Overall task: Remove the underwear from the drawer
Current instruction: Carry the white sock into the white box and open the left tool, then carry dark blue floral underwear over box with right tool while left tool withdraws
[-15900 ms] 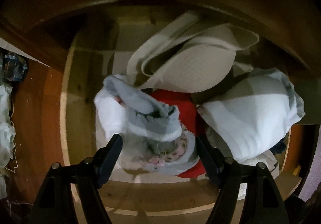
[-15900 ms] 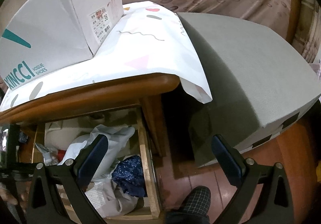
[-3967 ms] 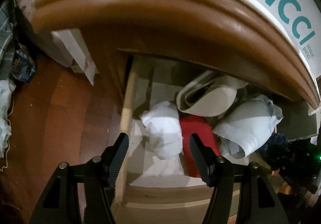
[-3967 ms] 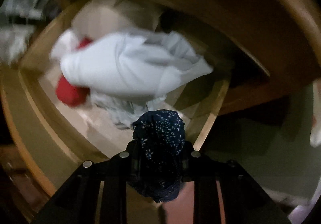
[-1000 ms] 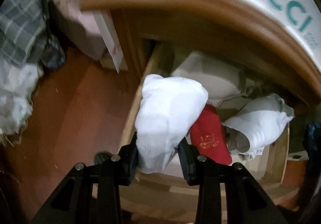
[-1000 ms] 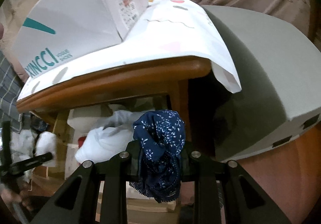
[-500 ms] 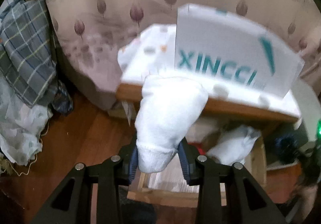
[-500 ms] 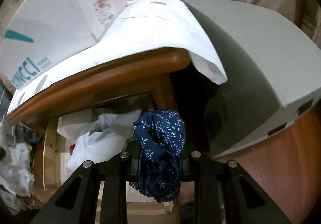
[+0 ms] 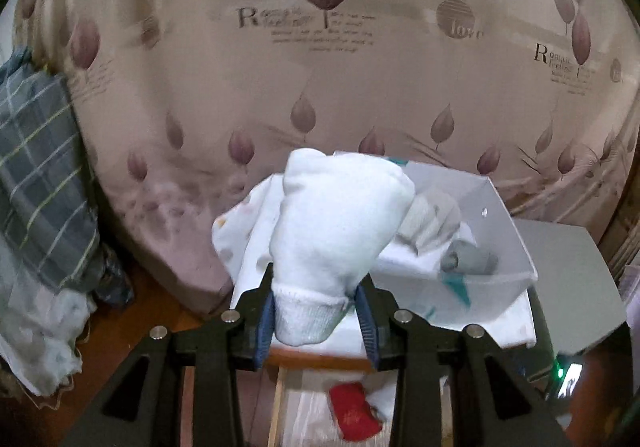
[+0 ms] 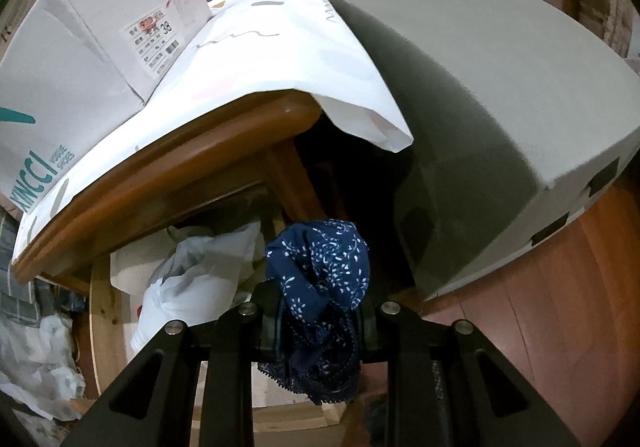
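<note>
My left gripper (image 9: 316, 321) is shut on a white bundle of underwear (image 9: 340, 231), held high above the table, in front of an open white shoe box (image 9: 492, 231). A grey rolled piece (image 9: 468, 261) lies inside that box. Far below, a red garment (image 9: 354, 409) shows in the open drawer (image 9: 280, 407). My right gripper (image 10: 316, 323) is shut on dark blue underwear with white sprigs (image 10: 320, 267), hanging over the drawer's right side (image 10: 280, 231). A white bundle (image 10: 192, 287) lies in the drawer (image 10: 102, 299).
The wooden table (image 10: 180, 167) wears a white patterned cloth (image 10: 280, 59) with the shoe box (image 10: 92, 47) on it. A grey padded block (image 10: 500, 107) stands right of the table. A leaf-print curtain (image 9: 320, 67) hangs behind, plaid fabric (image 9: 36, 175) and white cloth (image 9: 36, 331) lie left.
My left gripper has risen steeply with the white bundle, from drawer level to above the table and box. My right gripper stayed over the drawer with the blue underwear, rolling slightly.
</note>
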`<state>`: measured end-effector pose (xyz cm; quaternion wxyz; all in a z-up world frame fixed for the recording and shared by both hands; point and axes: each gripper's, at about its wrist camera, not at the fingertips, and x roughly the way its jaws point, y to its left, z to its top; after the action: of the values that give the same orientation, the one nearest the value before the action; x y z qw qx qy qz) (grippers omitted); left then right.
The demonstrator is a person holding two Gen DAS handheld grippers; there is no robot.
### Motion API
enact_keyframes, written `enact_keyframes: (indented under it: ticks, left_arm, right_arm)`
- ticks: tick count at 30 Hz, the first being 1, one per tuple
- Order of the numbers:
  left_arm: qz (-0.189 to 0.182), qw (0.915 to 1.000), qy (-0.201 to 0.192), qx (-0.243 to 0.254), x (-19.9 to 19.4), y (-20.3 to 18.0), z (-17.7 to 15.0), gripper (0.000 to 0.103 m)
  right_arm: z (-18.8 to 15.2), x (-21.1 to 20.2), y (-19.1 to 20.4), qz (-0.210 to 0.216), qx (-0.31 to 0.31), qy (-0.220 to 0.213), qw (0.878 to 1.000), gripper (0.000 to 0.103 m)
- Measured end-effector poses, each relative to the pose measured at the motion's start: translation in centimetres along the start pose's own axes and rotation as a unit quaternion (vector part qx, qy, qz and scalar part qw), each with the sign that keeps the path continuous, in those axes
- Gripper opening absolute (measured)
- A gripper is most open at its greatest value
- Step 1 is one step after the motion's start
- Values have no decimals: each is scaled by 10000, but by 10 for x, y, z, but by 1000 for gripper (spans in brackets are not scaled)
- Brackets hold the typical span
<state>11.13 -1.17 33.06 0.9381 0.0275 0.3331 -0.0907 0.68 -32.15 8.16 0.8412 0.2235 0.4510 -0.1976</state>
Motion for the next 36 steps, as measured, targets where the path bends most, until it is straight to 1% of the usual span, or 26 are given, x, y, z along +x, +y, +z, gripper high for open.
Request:
enact_keyframes:
  ticks: [1,3,4,6,9,10,13,17,21,25,26,29,32,33,34,36]
  left_arm:
    - [24,10000,-7,4,6,-4,10,36]
    - [72,9998,-2,160,22,-17,33,36]
    - [59,9998,22,166,28,-21,38,36]
    - [-136,9994,200,238,50,-32,53,36]
    - [-144,9984,436,329,78,-41,63,36]
    - [-171,9974,581,383,92,-46,64,36]
    - [-91,9941,990,438,130,-54,62,36]
    - [9,9890,1344,616,168,-66,52,36]
    - [77,9841,1596,778,193,-75,41,36]
    - [103,9817,1737,777,206,-75,34,38]
    - [102,9815,1752,765,207,-75,33,40]
    - [114,9828,1676,767,207,-73,31,42]
    - [90,9844,1597,736,203,-71,30,51]
    - [63,9850,1571,704,201,-69,30,54]
    - [9,9857,1547,663,199,-68,31,55]
    - [-75,9872,1471,615,193,-65,32,61]
  right_arm:
    - [0,0,0,-16,7,-8,10000,23]
    - [1,0,0,-20,23,-20,10000,23]
    - [1,0,-1,-24,38,-27,10000,23]
    - [2,-1,-2,-9,71,-46,10000,23]
    - [3,-1,-3,-20,94,-61,9999,23]
    - [3,-1,-3,-1,95,-57,9999,23]
    - [3,-1,-2,15,88,-47,9999,23]
    - [3,-1,-1,42,46,-46,10000,23]
    - [3,-1,1,63,-1,-34,10000,23]
    - [3,-1,1,95,14,-28,10000,23]
    - [3,-1,0,103,12,-23,9999,23]
    - [3,-1,-1,154,34,-5,9999,23]
    - [3,0,-1,180,36,14,9998,23]
    - [3,0,0,170,23,15,9999,23]
    - [3,1,0,168,11,17,9999,23]
    - [3,0,1,153,-18,9,9999,23]
